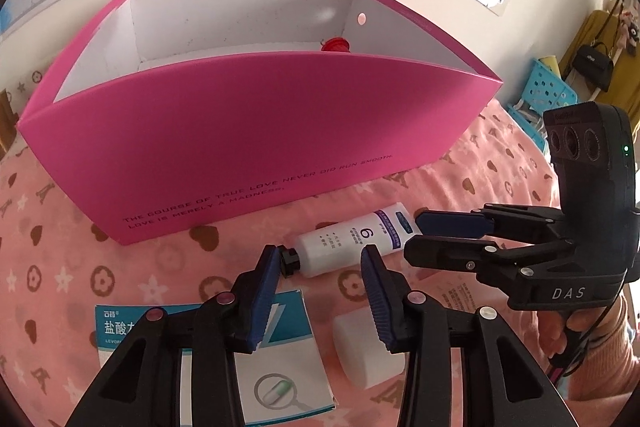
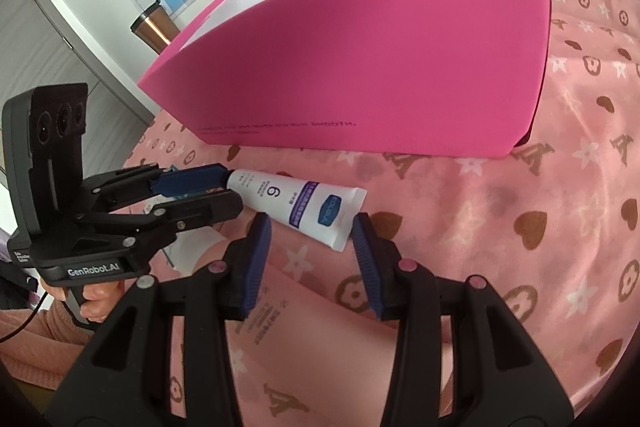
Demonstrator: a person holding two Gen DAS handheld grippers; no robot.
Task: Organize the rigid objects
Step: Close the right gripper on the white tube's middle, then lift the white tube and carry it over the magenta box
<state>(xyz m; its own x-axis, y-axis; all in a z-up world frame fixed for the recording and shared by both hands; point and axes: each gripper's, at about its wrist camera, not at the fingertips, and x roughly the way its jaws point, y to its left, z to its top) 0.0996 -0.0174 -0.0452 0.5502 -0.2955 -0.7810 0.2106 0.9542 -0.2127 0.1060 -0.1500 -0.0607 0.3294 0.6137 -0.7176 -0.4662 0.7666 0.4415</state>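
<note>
Left gripper (image 1: 320, 259) pitched downward, jaws standing apart at cap end of white tube (image 1: 352, 241), no firm contact evident | right gripper (image 2: 312, 227) likewise parted at tube's crimped end | tube lay flat on pink bedspread (image 2: 520, 267), near pink box (image 1: 240, 147) front wall | red item (image 1: 336, 45) inside box mostly hidden.

Pink box (image 1: 248, 131); white tube (image 1: 352, 241)

Pink open-topped cardboard box (image 1: 224, 143): on the pink patterned bedspread (image 1: 472, 187), beyond both tongs. White squeeze tube with black cap (image 1: 344, 243): before the box, lying between left tongs (image 1: 320, 259) and right tongs (image 2: 312, 227). White-and-teal medicine carton (image 1: 288, 359), white block (image 1: 360, 351): under left tongs.
</note>
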